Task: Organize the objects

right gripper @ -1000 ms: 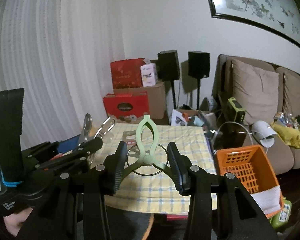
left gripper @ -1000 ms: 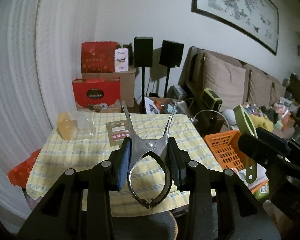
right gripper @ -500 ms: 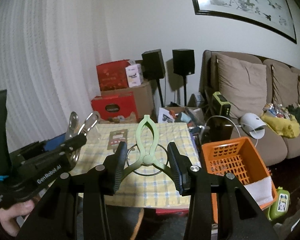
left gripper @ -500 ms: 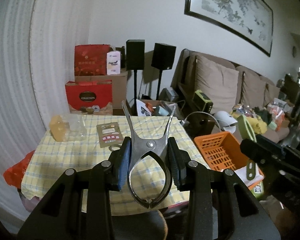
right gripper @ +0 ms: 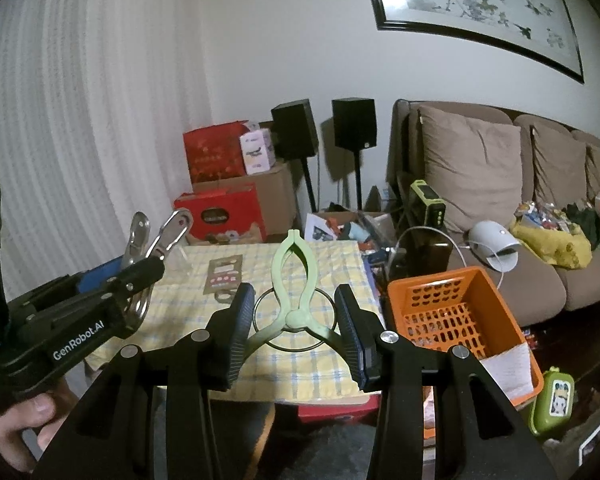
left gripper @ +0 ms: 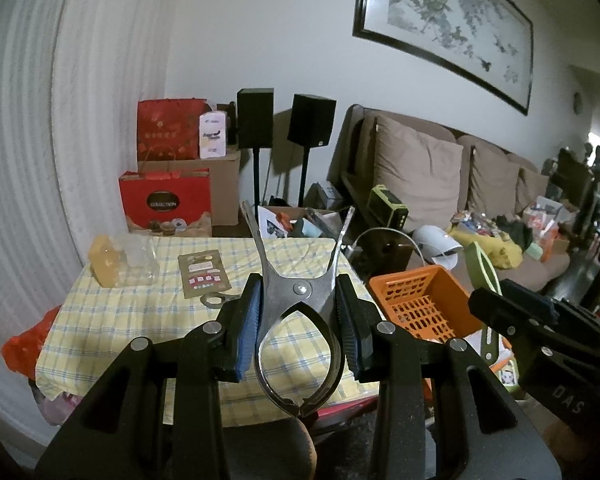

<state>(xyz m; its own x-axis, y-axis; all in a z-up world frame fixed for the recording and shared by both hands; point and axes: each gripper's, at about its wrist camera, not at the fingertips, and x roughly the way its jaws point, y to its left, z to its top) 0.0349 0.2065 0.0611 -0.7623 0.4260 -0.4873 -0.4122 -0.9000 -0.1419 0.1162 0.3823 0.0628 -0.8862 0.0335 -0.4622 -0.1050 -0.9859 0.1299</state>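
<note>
The table [left gripper: 100,320], draped in a yellow checked cloth, is being left behind and to the left of both tools, with a brown card [left gripper: 203,274] and a clear and amber container [left gripper: 118,262] lying on it, well apart from the grippers. The orange basket [right gripper: 452,320], open-topped and sitting low beside the table's right edge, is judged to be the collecting place, which would explain why both loads are being carried high and clear of the cloth. The left gripper [left gripper: 298,316] is being kept partly closed, its pads pressed on the flanks of a metal clamp [left gripper: 300,304] so the handles are splayed upward. The right gripper [right gripper: 296,320] is likewise being held partly closed on the two legs of a green plastic clip [right gripper: 294,280], whose wire ring is hanging behind it. Neither is yet being held over the basket.
</note>
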